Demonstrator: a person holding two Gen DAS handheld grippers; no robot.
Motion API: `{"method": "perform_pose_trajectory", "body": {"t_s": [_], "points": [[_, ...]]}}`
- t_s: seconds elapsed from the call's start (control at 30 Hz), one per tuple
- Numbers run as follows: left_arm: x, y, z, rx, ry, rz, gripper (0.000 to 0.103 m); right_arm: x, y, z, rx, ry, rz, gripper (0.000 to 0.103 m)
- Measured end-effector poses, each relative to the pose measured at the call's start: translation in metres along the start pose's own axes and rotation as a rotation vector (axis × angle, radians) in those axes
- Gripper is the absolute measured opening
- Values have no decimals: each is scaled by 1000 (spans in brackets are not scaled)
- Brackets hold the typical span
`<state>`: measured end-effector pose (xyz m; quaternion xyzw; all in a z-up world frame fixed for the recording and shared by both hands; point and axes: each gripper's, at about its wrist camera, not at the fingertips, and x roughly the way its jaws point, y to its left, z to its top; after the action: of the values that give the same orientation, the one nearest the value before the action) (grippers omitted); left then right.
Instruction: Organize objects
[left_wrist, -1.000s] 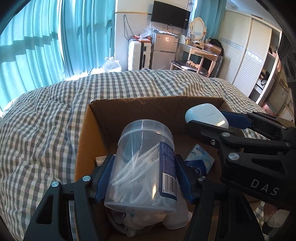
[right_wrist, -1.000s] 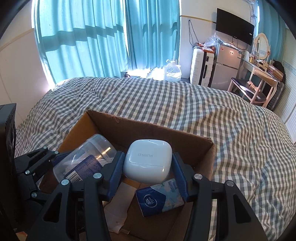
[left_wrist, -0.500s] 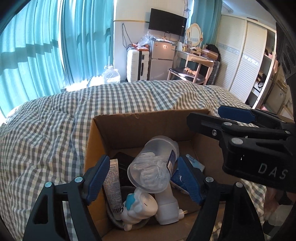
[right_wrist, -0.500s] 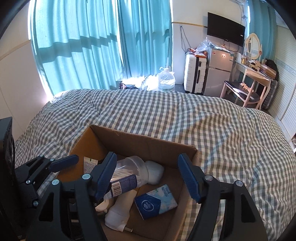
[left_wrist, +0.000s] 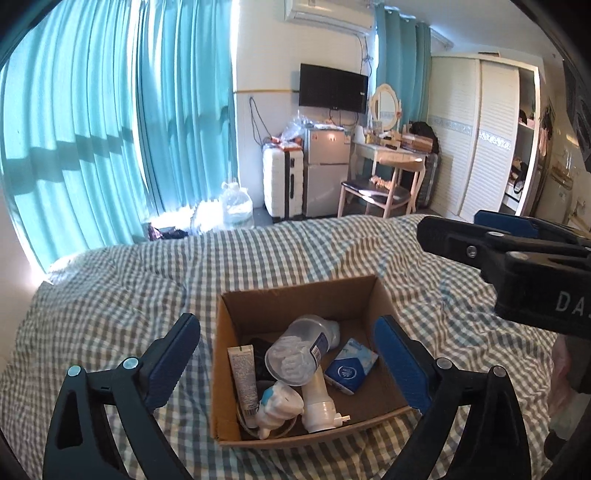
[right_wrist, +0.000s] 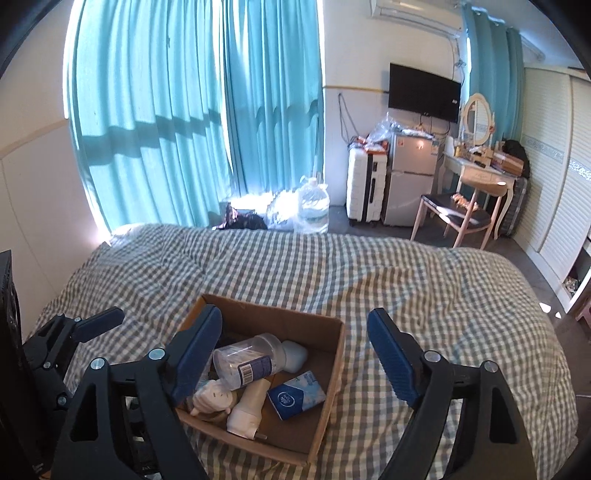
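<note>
Cardboard box (left_wrist: 295, 299) on the checked bed (right_wrist: 424, 288) holds the clear jar (left_wrist: 297, 352), tissue pack (left_wrist: 351, 365) and tube (left_wrist: 243, 376); left gripper (left_wrist: 288, 363) and right gripper (right_wrist: 295, 352) hang above it, both spread wide and empty. Packing looks finished; the next move would mean finding any stray item.

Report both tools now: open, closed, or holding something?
Left tool: open, holding nothing, above the brown cardboard box.
Right tool: open, holding nothing.

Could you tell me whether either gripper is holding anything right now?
No: left gripper and right gripper have open, empty jaws above the cardboard box.
</note>
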<state>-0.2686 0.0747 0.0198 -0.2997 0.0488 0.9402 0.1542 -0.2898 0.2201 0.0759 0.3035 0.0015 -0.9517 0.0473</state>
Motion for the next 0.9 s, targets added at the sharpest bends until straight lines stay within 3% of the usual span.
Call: {"method": "perform_pose_trajectory", "body": {"t_s": [0.43, 0.77, 0.9], "points": [[-85, -9, 16, 13, -128, 76, 103, -103, 6, 4, -7, -115, -41, 94], [-124, -17, -16, -12, -158, 93, 103, -149, -1, -54, 22, -138, -77, 99], [-138, -19, -33, -15, -155, 95, 103, -176, -1, -72, 13, -219, -85, 100]]}}
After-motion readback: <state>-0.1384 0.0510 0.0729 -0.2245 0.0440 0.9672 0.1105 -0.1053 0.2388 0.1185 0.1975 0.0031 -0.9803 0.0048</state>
